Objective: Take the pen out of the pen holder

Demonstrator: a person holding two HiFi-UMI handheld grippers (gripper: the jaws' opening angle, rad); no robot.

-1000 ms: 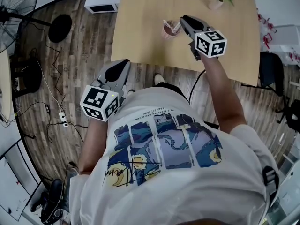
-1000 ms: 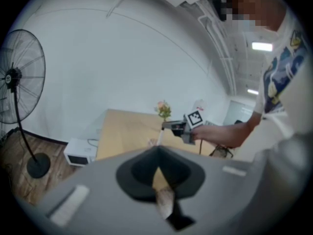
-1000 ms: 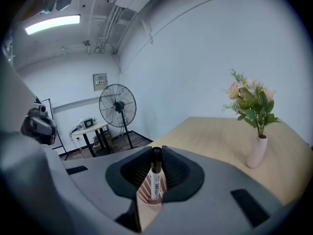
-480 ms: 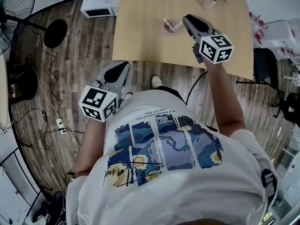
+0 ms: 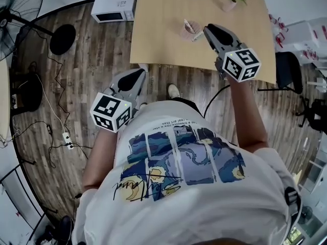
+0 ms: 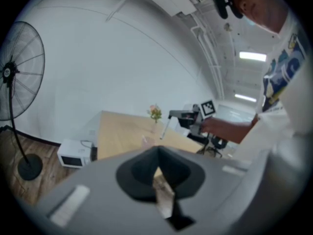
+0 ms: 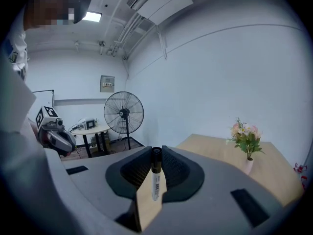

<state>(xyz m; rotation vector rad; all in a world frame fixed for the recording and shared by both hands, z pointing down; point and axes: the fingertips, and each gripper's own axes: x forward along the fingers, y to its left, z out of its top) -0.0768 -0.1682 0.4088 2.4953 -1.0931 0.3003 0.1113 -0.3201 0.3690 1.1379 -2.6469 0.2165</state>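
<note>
Pen (image 7: pixel 155 173) in right tool (image 7: pixel 155 152), label (image 7: pixel 155 186) (print unreadable)

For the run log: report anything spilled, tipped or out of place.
Nothing spilled or tipped: the pen holder and flower vase stand upright on the table. One oddity: a microwave sits on the floor beside the table, with loose cables strewn nearby.

Right gripper (image 5: pixel 208 29), arm outstretched, pinches a pen (image 7: pixel 155 179); left gripper (image 5: pixel 138 73) closed beside the torso.

White short-sleeved T-shirt (image 5: pixel 204 188) with a blue and yellow swirly picture. Beside the T-shirt, grey left gripper (image 5: pixel 139 74) and right gripper (image 5: pixel 209 29), each with a black-and-white marker cube (image 5: pixel 110 112).
</note>
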